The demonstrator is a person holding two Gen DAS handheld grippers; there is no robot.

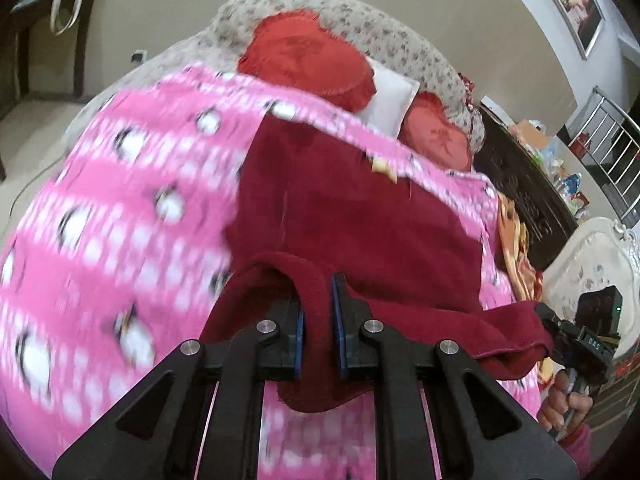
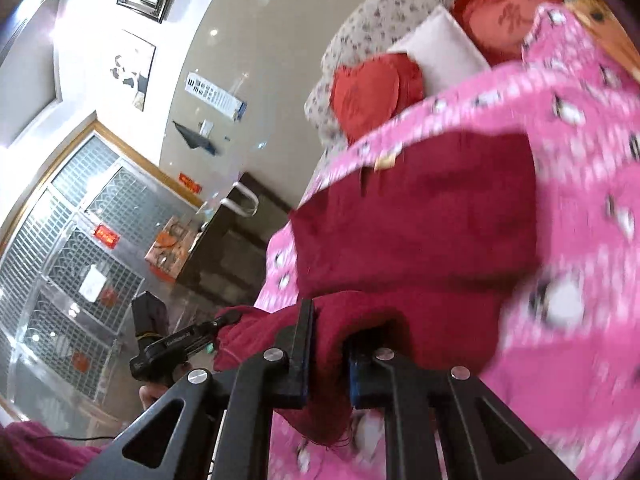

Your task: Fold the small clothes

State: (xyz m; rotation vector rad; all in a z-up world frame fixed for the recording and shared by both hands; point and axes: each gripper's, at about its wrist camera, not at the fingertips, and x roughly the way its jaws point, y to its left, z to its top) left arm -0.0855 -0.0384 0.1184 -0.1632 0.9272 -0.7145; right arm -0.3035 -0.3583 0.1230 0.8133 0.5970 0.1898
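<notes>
On the pink blanket (image 1: 120, 184), both jaws pinch the maroon garment (image 1: 360, 216).

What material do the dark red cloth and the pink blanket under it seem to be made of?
Dark red cloth: likely terry or fleece; matte, with a fuzzy nap at the folded edge by the left gripper.
Pink blanket: probably soft printed fleece or flannel, with white dots and penguin-like figures; the blur leaves the weave unclear.

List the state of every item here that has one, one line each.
Left tongs: shut on the maroon garment's near edge.
Right tongs: shut on the same edge.
Maroon garment: near edge lifted, rest flat on the pink blanket.
Pink blanket: spread over the bed.
</notes>
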